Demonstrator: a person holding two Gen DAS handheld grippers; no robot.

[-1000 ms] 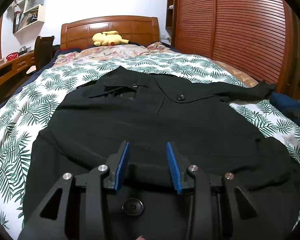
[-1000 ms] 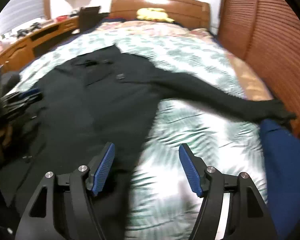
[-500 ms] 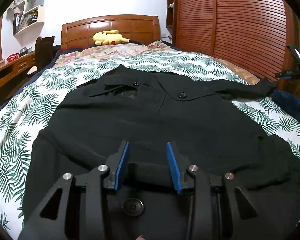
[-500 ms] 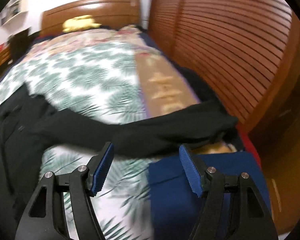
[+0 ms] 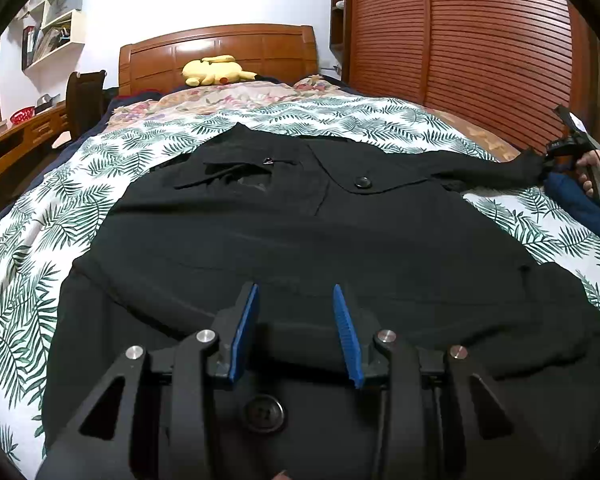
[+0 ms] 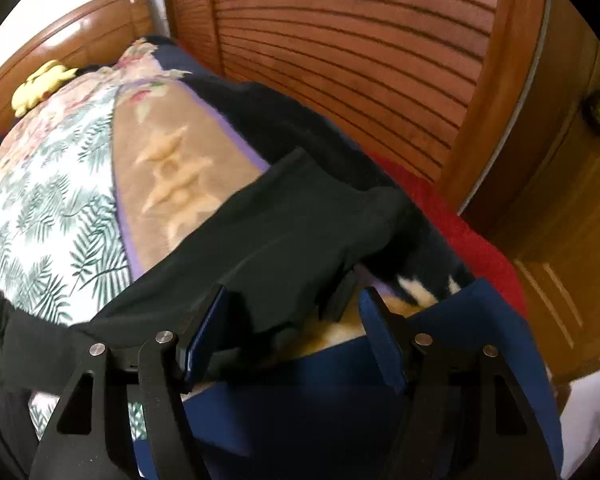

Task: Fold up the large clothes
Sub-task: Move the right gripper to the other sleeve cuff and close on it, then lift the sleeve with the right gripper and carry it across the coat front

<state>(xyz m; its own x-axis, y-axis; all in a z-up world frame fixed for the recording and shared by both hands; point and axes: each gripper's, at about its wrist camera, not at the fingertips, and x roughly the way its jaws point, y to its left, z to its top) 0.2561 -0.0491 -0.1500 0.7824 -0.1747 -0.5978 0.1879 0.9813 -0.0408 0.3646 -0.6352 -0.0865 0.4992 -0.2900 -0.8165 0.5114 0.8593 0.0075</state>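
A large black coat (image 5: pixel 300 240) lies spread face up on the leaf-print bed, collar toward the headboard. My left gripper (image 5: pixel 296 320) is open and hovers over the coat's lower front, above a black button (image 5: pixel 265 413). The coat's right sleeve (image 6: pixel 284 232) stretches to the bed's right edge. My right gripper (image 6: pixel 292 320) is open, and the sleeve cuff lies between its blue pads (image 6: pixel 204 332). It also shows in the left wrist view (image 5: pixel 560 152), held by a hand at the sleeve end.
A dark blue garment (image 6: pixel 340 408) lies under the right gripper at the bed's edge. A slatted wooden wardrobe (image 6: pixel 340 40) stands close on the right. A yellow plush toy (image 5: pixel 216 70) sits by the headboard. A desk (image 5: pixel 16 140) runs along the left.
My right gripper has swung from over the coat body out to the right and come down on the sleeve cuff. The left gripper has stayed put.
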